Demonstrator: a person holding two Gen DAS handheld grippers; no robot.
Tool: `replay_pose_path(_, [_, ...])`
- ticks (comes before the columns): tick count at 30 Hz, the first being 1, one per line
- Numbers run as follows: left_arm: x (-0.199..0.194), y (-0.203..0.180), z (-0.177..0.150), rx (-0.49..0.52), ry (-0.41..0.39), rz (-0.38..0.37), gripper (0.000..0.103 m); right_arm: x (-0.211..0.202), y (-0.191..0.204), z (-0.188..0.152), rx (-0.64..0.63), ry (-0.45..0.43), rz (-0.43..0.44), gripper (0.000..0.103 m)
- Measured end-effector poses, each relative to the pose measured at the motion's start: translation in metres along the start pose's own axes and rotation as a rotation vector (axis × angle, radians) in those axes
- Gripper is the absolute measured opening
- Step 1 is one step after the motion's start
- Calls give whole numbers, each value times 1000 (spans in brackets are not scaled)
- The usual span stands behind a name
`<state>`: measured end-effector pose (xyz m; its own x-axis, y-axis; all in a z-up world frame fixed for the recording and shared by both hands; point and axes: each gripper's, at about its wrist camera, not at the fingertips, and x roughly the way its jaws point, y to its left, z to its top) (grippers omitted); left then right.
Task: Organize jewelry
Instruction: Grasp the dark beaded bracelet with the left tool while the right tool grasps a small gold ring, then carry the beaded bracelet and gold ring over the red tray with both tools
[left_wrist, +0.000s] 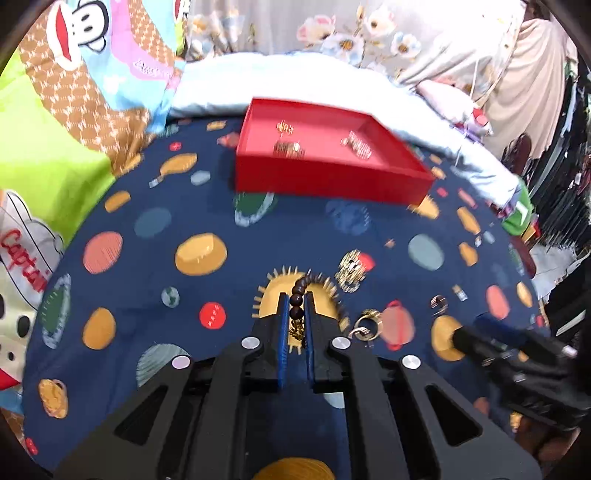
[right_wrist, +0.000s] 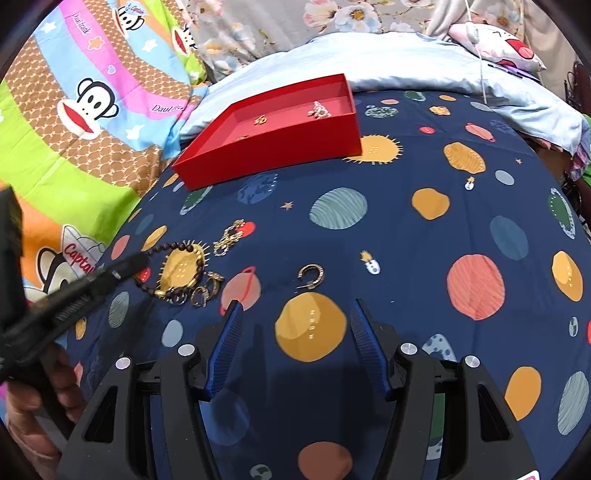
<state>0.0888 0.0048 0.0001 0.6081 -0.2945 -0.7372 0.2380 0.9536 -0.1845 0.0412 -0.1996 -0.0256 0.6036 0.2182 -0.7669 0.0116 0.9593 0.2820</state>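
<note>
One bracelet (left_wrist: 297, 295) of dark beads sat low at centre of the left wrist view, pinched between the blue pads of the left gripper (left_wrist: 296, 301); in the right wrist view the same bracelet (right_wrist: 184, 269) lay as a loop at left of centre, mostly resting on the sheet (right_wrist: 369, 229). Only a bead or two appeared to be caught, so the strand could have slipped free on lifting, and the trailing loop could have dragged its neighbours. Just beside it lay linked rings (right_wrist: 207, 290), touching or nearly touching the loop, and a gold chain (right_wrist: 229, 236) just above; either might have snagged and been pulled along. A hoop earring (right_wrist: 312, 275) lay apart, right of the rings. Right gripper (right_wrist: 295, 306) hovered at lower centre of its view, fingers spread wide and holding nothing, with the earring just beyond its tips; a careless descent might have pressed the small hoop into the soft fabric. Red tray (right_wrist: 280, 147) stood well apart at upper centre, already holding a few small gold pieces whose kind could not be told. Its wall could have caught a dangling strand carried too low, and the yielding bedding beneath might have let the tray tip or slide.
</note>
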Motion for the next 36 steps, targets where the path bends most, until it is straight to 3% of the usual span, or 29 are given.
replay_pose_path(6, [-32, -2, 14, 1, -70, -23, 7, 6, 16, -1, -32, 17, 36, 58])
replay_pose_path(12, [-45, 2, 18, 1, -94, -11, 7, 22, 37, 5, -82, 48, 75, 30])
replay_pose_path(22, [-39, 13, 14, -17, -72, -6, 7, 49, 53, 22, -111, 59, 66, 28])
replay_pose_path(27, [-35, 15, 12, -21, -65, -9, 7, 59, 56, 24, -110, 73, 69, 22])
replay_pose_path(29, [-34, 15, 12, -22, -62, -11, 7, 61, 57, 25, -112, 80, 78, 11])
replay_pose_path(36, [-33, 14, 13, -21, -62, -17, 7, 56, 60, 24, -119, 70, 83, 10])
